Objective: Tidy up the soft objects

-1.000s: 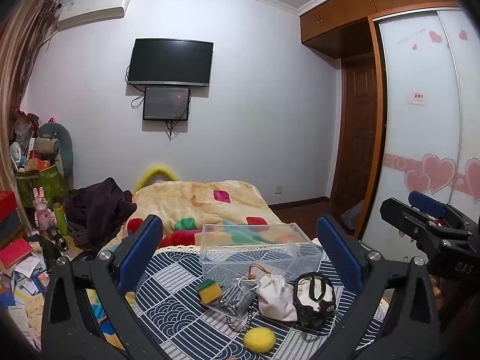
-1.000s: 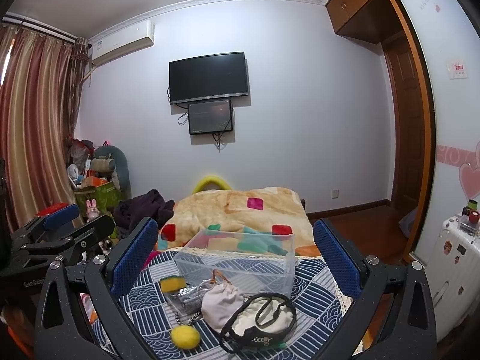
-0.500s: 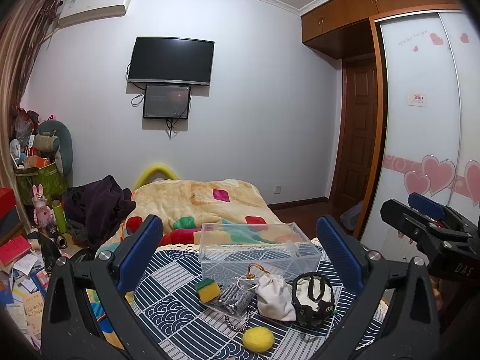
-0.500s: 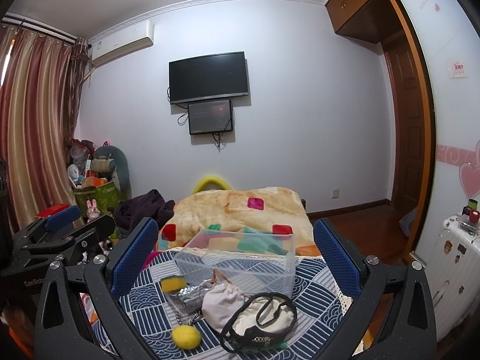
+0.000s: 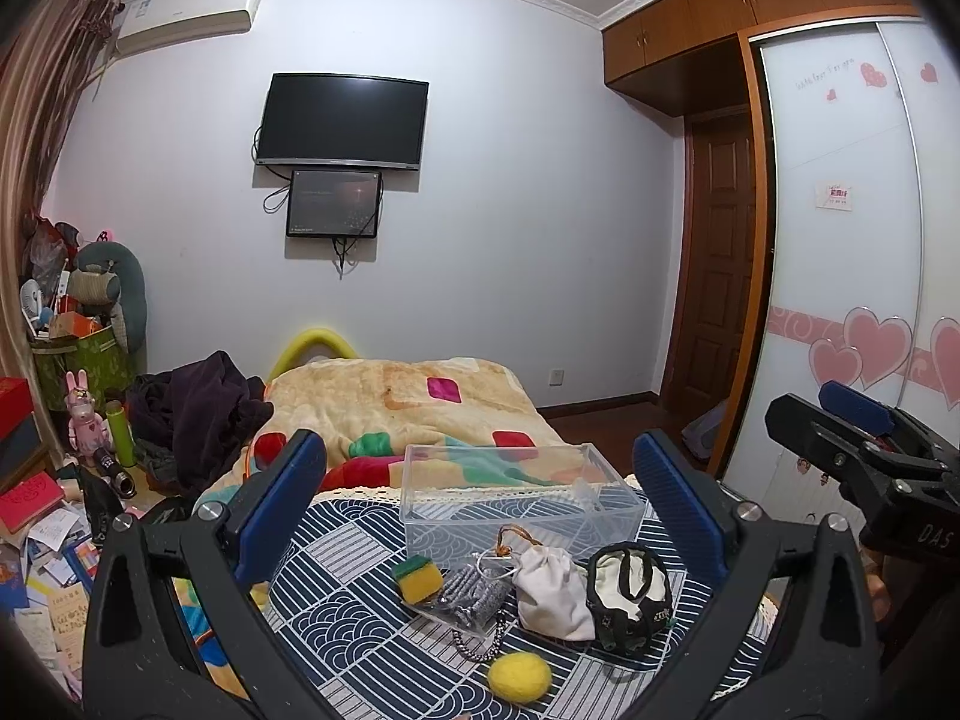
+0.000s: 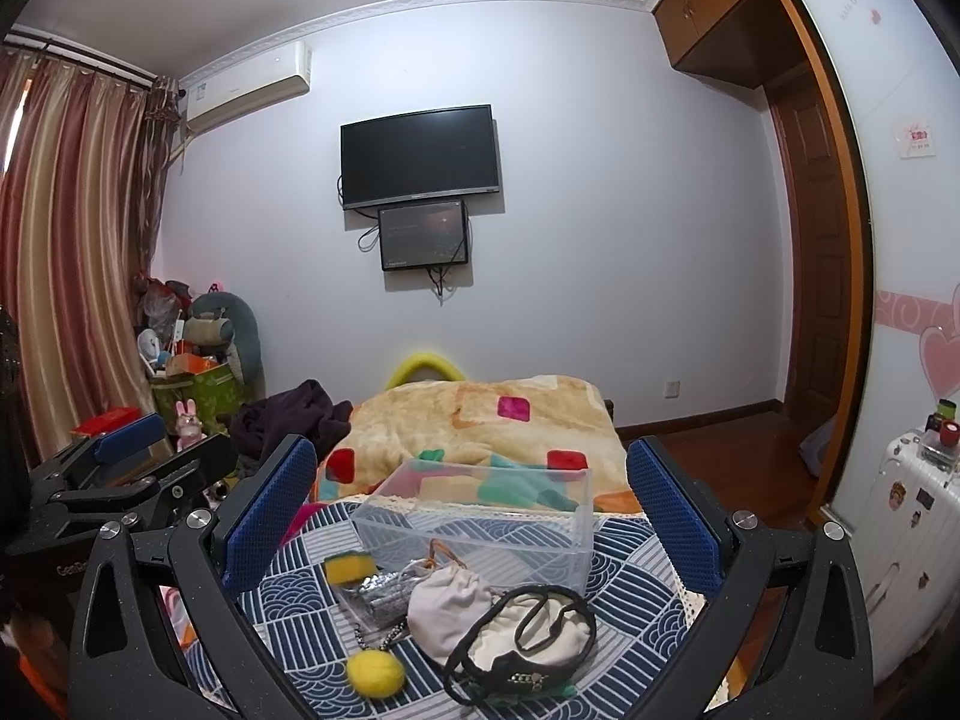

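Both pairs of fingers are spread wide and grasp nothing: the left gripper (image 5: 477,492) and the right gripper (image 6: 471,495) hover above the near edge of a table under a blue patterned cloth (image 5: 360,618), well apart from the things on it. Near the middle of the cloth lie the soft objects. A yellow felt ball (image 5: 519,679) sits nearest, with a yellow-green sponge (image 5: 418,579) farther back on the left. To the right of the sponge a white drawstring pouch (image 5: 552,591) touches a black-trimmed cloth bag (image 5: 627,597), which stands farthest right. Between sponge and pouch lies a clear packet (image 5: 471,597) of what may be metal chain; the contents are hard to make out. Behind them all stands a clear plastic box (image 5: 516,504), open on top.
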`<state>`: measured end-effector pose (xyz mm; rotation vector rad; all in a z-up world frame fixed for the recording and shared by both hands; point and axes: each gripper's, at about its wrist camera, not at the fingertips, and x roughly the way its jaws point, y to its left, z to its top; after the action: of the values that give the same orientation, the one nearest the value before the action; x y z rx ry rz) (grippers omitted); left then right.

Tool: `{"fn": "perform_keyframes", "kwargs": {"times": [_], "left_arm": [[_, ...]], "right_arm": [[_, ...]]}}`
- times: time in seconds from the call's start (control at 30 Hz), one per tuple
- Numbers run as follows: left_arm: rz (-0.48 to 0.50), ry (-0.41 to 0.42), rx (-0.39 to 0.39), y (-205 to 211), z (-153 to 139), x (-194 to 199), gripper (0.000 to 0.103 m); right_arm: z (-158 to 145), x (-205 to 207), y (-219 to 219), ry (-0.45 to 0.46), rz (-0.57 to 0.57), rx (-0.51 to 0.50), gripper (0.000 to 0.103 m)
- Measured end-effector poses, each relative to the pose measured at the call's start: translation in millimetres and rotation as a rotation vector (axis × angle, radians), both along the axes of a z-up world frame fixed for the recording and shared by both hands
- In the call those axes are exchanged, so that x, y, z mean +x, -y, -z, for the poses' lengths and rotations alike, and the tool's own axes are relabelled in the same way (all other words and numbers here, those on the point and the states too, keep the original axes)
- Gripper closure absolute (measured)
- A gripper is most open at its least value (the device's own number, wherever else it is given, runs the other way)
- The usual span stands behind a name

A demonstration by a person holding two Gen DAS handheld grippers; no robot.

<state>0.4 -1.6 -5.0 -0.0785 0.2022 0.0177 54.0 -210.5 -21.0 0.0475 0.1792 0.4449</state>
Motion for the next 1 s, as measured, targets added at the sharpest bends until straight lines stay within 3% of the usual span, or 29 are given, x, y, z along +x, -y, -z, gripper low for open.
{"fn": "perform_keyframes", "kwargs": {"times": [0.53,0.77,1.0], "left_arm": [[-0.004,-0.021,-0.004,-3,9,4,0.000],[-0.002,-0.110,0.002,-10,38,28,0.000],[-0.026,-0.248,0.008,-19,85,58,0.000]], "right_arm": [[4,2,-3,-0.003,-0.006,0.000,0.000],[26,17,-4,-0.030,0.038,-0.013,0.000],[62,43,-2,-0.159,0.004,-0.032,0.000]]}}
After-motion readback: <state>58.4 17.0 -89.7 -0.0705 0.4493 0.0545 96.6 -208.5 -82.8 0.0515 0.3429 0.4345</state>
